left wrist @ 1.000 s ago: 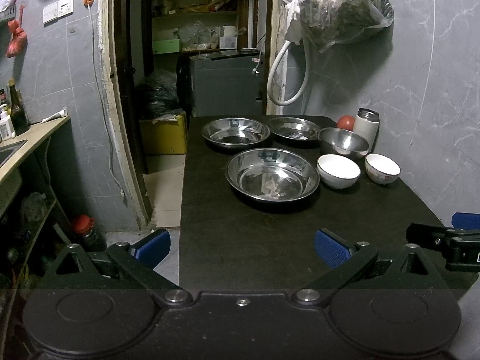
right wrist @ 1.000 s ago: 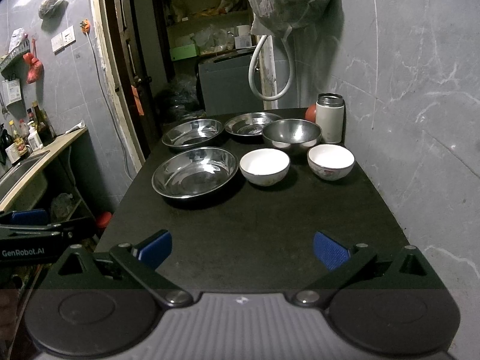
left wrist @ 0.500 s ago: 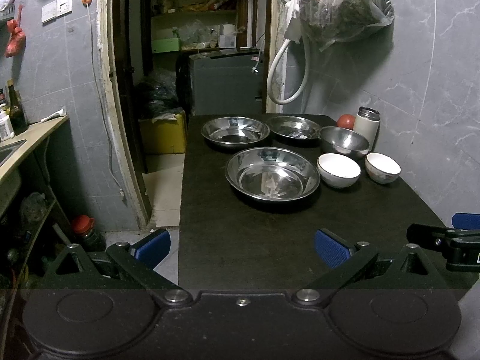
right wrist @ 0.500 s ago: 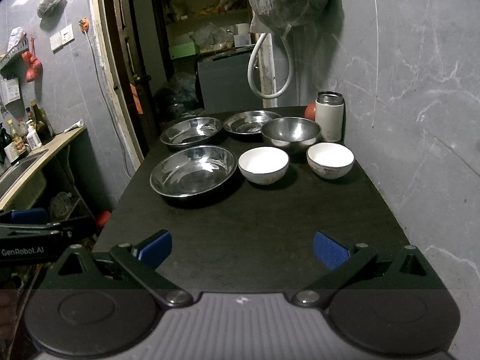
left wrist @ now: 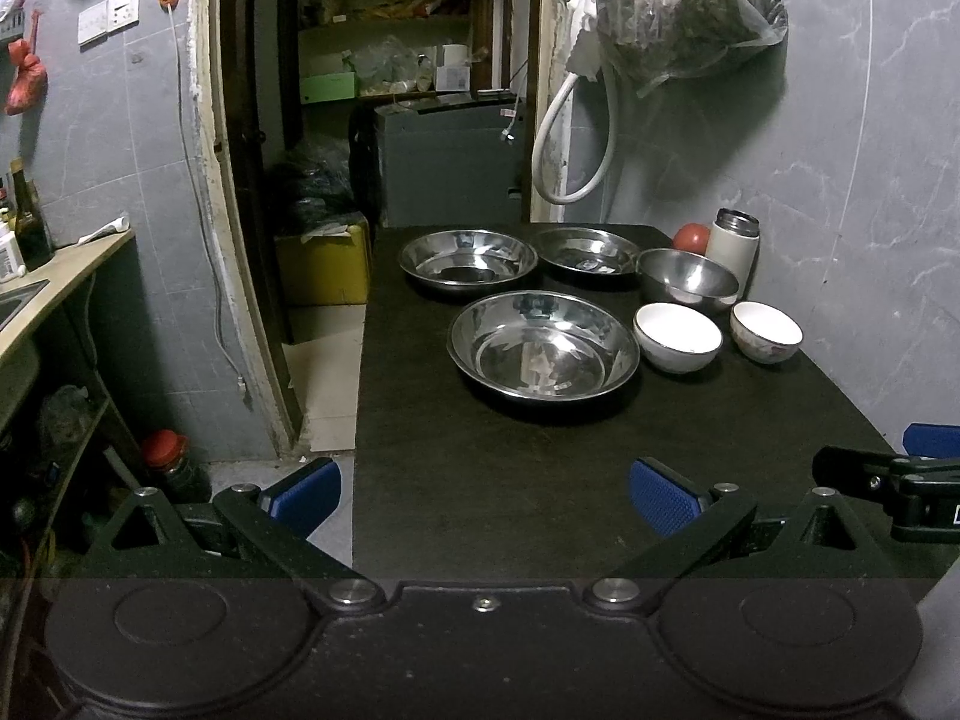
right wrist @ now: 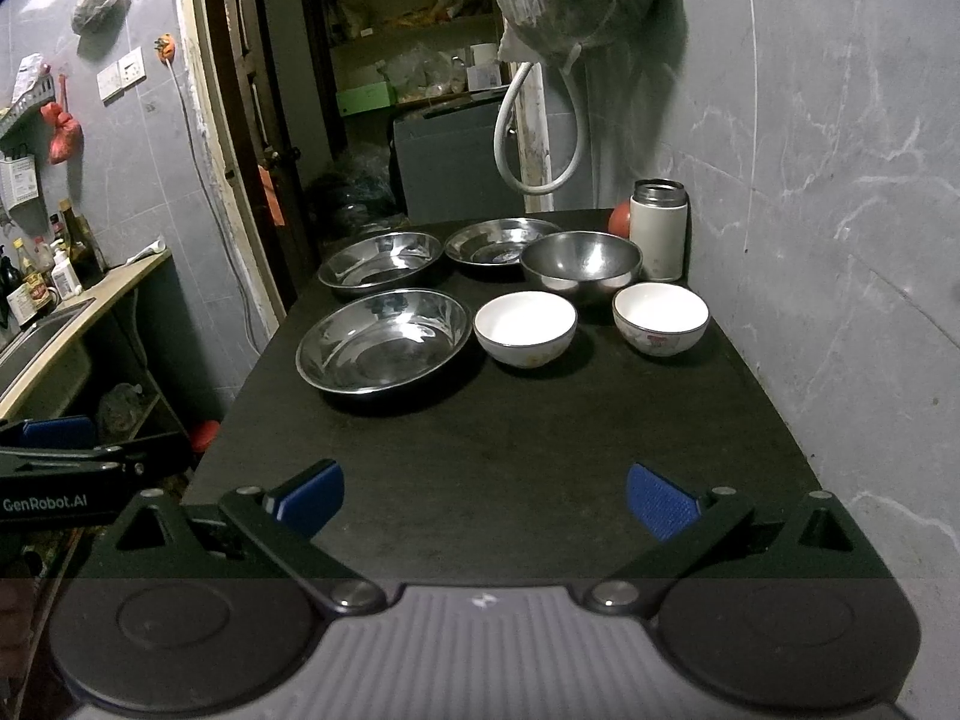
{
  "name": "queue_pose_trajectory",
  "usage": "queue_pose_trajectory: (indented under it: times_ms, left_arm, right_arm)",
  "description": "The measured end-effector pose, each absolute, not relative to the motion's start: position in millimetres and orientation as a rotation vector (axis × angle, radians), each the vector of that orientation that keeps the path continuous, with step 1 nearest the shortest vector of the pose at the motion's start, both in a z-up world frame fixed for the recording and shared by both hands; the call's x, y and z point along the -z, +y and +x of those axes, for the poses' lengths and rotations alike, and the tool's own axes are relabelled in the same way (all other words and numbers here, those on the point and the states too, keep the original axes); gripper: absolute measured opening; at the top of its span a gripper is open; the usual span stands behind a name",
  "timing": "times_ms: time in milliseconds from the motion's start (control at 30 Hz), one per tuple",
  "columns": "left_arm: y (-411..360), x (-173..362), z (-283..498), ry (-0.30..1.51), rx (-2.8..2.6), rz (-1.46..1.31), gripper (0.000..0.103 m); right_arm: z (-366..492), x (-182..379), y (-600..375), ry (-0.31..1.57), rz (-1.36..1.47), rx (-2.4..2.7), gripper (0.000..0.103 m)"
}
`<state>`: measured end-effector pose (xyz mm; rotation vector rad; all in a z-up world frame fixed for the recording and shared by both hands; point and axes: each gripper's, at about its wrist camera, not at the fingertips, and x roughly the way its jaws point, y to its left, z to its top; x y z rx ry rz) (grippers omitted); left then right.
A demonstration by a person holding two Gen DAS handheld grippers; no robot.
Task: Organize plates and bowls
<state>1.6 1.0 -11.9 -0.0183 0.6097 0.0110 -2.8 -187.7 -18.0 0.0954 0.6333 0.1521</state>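
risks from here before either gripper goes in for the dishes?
1. The steel bowl sits close to the flask and tomato; lifting it could topple the flask.
2. The two white bowls are rounded and glossy; the open right hand-held gripper may slip.
3. The large steel plate is shallow; its rim may pinch poorly.

A cramped home kitchen: sink counter [right wrist: 90, 312] with sauce bottles [right wrist: 36, 276], steel dishes [right wrist: 384, 339] on a dark tabletop [right wrist: 510, 450], pantry shelves [right wrist: 408, 48] behind
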Motion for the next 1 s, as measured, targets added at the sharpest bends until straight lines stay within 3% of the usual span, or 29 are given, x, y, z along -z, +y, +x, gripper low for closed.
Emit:
queue_pose_trajectory:
  times_ms: [1000]
  left_arm:
    - [-6, 17, 32, 0.658, -0.055, 0.032, 0.102]
  right_arm:
    - [19, 22, -192, 0.659, 0.109, -0.176, 0.103]
